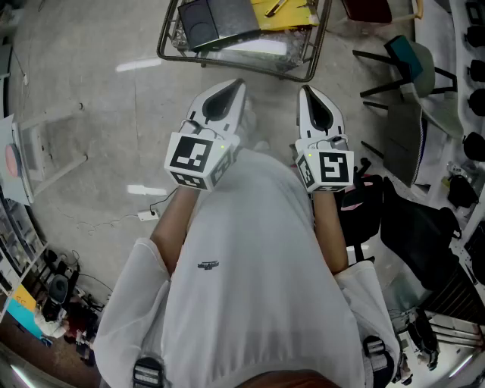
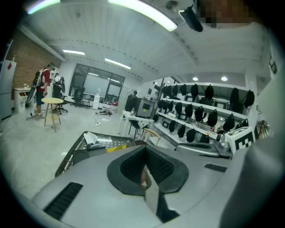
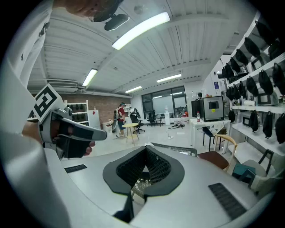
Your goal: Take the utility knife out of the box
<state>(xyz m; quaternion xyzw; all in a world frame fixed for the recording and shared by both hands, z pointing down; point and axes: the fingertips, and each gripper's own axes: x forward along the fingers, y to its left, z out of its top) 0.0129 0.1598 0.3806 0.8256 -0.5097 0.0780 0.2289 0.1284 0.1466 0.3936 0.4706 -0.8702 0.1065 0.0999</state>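
Observation:
A wire basket [image 1: 170, 47] stands on the concrete floor ahead of me, holding a dark flat case [image 1: 216, 19] and a yellow sheet [image 1: 292, 17] with a small tool lying on it. I cannot make out the utility knife for certain. My left gripper [image 1: 236, 85] and right gripper [image 1: 305, 92] are held side by side near my chest, short of the basket, each with its jaws together and nothing between them. In the left gripper view the left gripper [image 2: 145, 149] points over the basket [image 2: 70, 153]. In the right gripper view the right gripper [image 3: 145, 152] covers most of the basket's rim [image 3: 178, 150].
A chair [image 1: 413, 64] and black bags [image 1: 424, 227] crowd the right side. A power strip with a cable [image 1: 146, 215] lies on the floor at left. Farther off stand a stool [image 2: 52, 109], a person [image 2: 42, 87] and shelves of black gear [image 2: 200, 116].

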